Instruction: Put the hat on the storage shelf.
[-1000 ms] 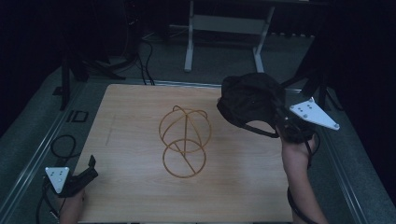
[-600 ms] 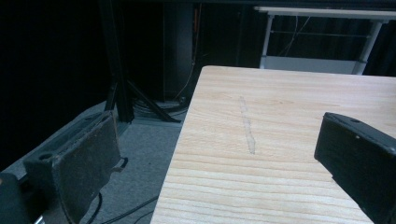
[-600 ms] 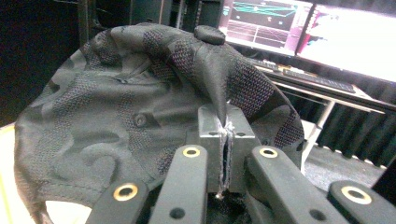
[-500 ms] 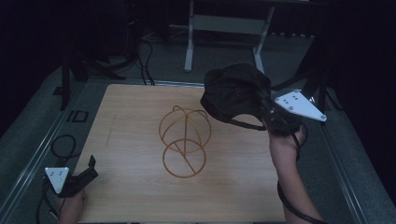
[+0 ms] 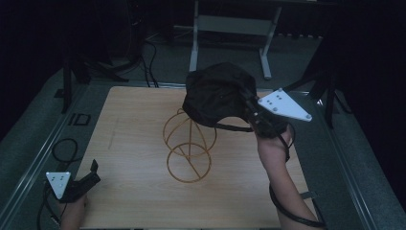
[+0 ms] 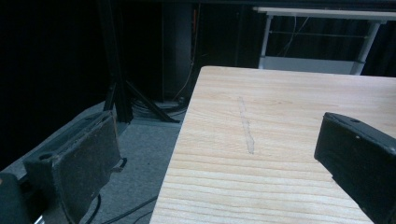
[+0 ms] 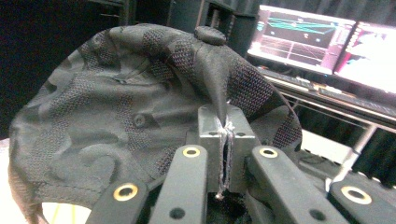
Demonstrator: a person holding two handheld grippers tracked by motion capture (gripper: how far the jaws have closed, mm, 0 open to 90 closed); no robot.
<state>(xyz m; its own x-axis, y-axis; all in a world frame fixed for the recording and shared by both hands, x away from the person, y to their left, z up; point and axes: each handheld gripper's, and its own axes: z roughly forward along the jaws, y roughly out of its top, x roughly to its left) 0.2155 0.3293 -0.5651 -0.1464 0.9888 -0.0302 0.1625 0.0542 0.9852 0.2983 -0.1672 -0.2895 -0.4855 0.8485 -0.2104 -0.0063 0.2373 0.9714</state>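
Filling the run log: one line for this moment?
right gripper: shut on cap, held over wire stand | left gripper: open, idle at table corner

Your stand [image 5: 187,146] sits at the table's [image 5: 129,143] centre. The cap [image 5: 218,96], pinched in your right gripper [image 5: 251,112], hangs just above the stand at 1 o'clock. Your left gripper [image 5: 84,182] rests at 8 o'clock, well apart, over the table's edge.

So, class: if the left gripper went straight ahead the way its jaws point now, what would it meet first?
Probably nothing soon. The left gripper is open over the near left edge of the wooden table; bare tabletop lies ahead, and beyond it the white desk frame. Depth is unclear.
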